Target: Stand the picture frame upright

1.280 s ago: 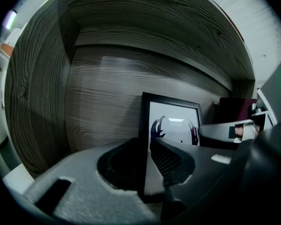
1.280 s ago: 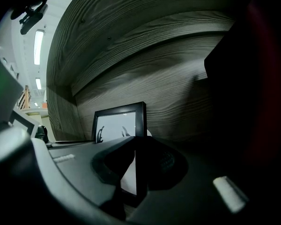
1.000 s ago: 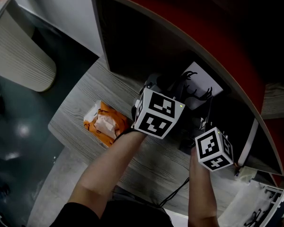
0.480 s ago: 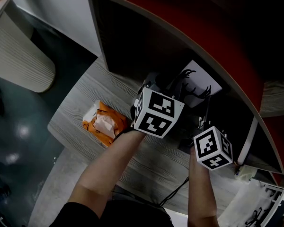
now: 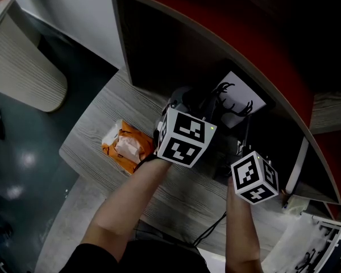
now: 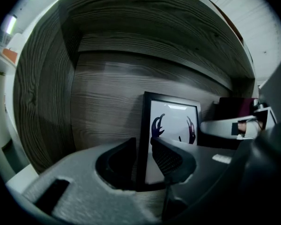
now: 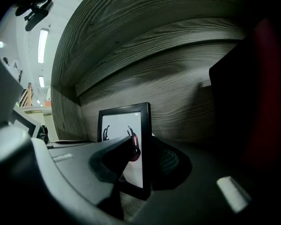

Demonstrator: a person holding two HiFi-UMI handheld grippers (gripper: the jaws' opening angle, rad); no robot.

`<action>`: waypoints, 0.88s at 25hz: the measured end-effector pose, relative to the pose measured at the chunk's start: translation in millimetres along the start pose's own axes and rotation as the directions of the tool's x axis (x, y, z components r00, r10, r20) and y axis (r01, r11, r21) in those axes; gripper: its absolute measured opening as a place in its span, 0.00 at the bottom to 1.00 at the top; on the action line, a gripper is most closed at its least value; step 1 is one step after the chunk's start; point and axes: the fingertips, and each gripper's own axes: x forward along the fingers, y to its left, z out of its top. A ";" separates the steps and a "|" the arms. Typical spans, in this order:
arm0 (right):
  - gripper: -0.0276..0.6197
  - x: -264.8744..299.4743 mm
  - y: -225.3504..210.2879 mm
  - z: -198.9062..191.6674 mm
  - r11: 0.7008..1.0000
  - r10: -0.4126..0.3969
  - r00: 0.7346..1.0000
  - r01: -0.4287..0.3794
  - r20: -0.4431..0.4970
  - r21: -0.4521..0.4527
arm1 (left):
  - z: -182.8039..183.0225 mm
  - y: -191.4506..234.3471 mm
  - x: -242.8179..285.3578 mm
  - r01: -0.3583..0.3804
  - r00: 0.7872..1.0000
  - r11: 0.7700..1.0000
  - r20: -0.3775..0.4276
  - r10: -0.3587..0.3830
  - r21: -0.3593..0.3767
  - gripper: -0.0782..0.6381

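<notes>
From my head, the black-framed white picture of dark antlers stood deep on the grey wood-grain shelf; my left gripper, jaws just opening, loosely straddled its upright left edge, and my right gripper likewise its right edge.

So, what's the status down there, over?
Jaws just opening: left gripper astride picture frame left edge, right gripper astride right edge. Frame stands upright. Only an orange packet, off aside.

Left hand-held gripper and right hand-held gripper just opened, straddling the frame.
</notes>
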 end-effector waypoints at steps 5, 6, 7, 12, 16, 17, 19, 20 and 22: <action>0.20 -9.8 1.1 -1.0 1.000 -0.008 1.000 0.008 -0.001 -0.005 | -6.0 -3.4 -11.3 -0.001 1.000 1.000 -0.008 0.001 -0.005 0.25; 0.20 -12.6 1.6 -1.5 1.000 -0.009 1.000 0.009 -0.002 -0.006 | -5.8 -3.9 -14.9 -0.003 1.000 1.000 -0.008 0.003 -0.005 0.25; 0.20 -15.6 2.1 -2.3 1.000 -0.011 1.000 0.011 -0.002 -0.007 | -5.4 -4.5 -18.8 -0.004 1.000 1.000 -0.009 0.004 -0.006 0.25; 0.19 -29.1 6.1 -7.0 1.000 -0.017 1.000 0.017 -0.005 -0.007 | -7.6 -12.0 -34.1 0.006 1.000 1.000 -0.006 -0.006 -0.011 0.24; 0.19 -39.6 11.2 -6.4 1.000 -0.010 1.000 0.010 0.005 -0.015 | -7.9 -21.2 -46.4 0.022 1.000 1.000 0.004 -0.022 -0.017 0.23; 0.19 -42.0 12.6 -6.3 1.000 -0.007 1.000 0.007 0.007 -0.016 | -7.7 -23.5 -49.7 0.025 1.000 1.000 0.007 -0.025 -0.014 0.22; 0.18 -47.0 15.5 -6.2 1.000 0.000 1.000 0.000 0.010 -0.016 | -7.2 -28.1 -56.9 0.029 1.000 1.000 0.010 -0.029 -0.003 0.20; 0.18 -49.5 16.9 -6.1 1.000 0.003 1.000 -0.002 0.011 -0.017 | -6.9 -30.3 -60.5 0.030 0.999 1.000 0.013 -0.030 0.002 0.19; 0.17 -54.3 19.6 -5.5 1.000 0.008 1.000 -0.008 0.014 -0.019 | -5.6 -34.9 -67.7 0.037 0.999 0.999 0.020 -0.037 0.004 0.17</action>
